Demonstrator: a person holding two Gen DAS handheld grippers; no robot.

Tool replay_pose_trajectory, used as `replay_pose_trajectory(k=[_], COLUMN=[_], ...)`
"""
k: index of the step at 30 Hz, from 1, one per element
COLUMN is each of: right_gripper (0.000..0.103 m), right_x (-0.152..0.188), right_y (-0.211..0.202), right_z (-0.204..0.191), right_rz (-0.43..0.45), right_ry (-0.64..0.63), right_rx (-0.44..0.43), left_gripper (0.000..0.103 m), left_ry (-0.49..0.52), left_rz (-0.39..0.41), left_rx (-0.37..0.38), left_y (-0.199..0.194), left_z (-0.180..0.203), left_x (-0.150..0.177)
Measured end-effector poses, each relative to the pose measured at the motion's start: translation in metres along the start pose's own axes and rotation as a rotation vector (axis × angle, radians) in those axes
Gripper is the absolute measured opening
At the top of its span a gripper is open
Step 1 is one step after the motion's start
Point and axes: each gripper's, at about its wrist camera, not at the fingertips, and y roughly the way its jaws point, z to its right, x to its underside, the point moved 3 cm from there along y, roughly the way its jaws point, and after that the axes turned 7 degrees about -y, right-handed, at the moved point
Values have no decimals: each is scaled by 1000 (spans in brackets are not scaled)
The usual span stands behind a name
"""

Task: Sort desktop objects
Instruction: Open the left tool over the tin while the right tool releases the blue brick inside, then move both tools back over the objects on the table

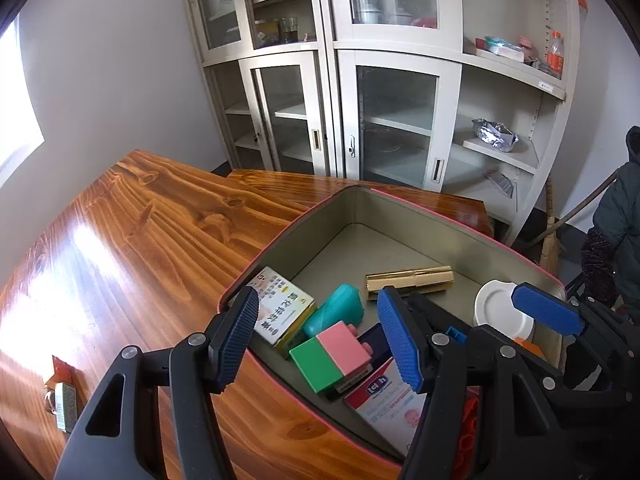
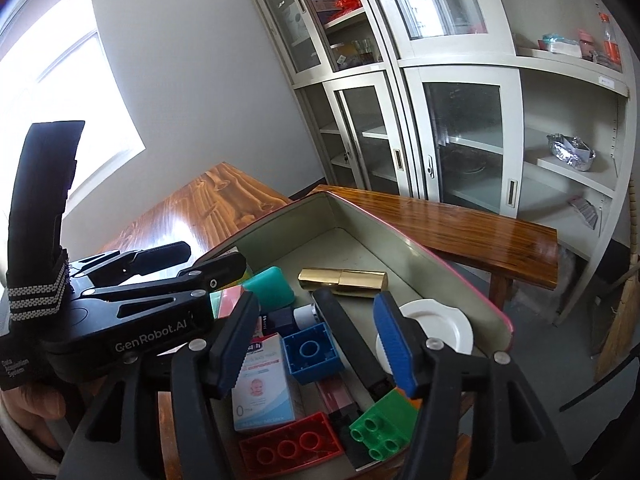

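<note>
Two grippers [image 1: 324, 340] [image 2: 320, 340] spread empty, bin [image 1: 280, 236] contents partly hidden, white lid [image 1: 496, 308] half covered.

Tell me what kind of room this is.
Probably an office or storage room: metal filing cabinets with sliding glass doors, wooden desks, and a broom leaning in the corner.

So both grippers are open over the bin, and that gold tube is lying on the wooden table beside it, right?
Not quite. The gold tube lies inside the bin, on its floor near the far wall, not on the wooden table. Both wrist views show it. The left gripper and right gripper are indeed open.
</note>
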Motion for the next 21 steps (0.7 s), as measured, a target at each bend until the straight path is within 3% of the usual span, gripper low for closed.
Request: replay_pose_trajectory(k=[21], right_gripper=[73], right_x=[-4], right_y=[-5], right_z=[-56], right_rz=[5], right_ry=[-85], right_rx=[-43], left_gripper=[66], left_ry=[-89], left_rz=[44], left_rx=[-63], left_y=[-33], left_z=[-59], left_x=[16])
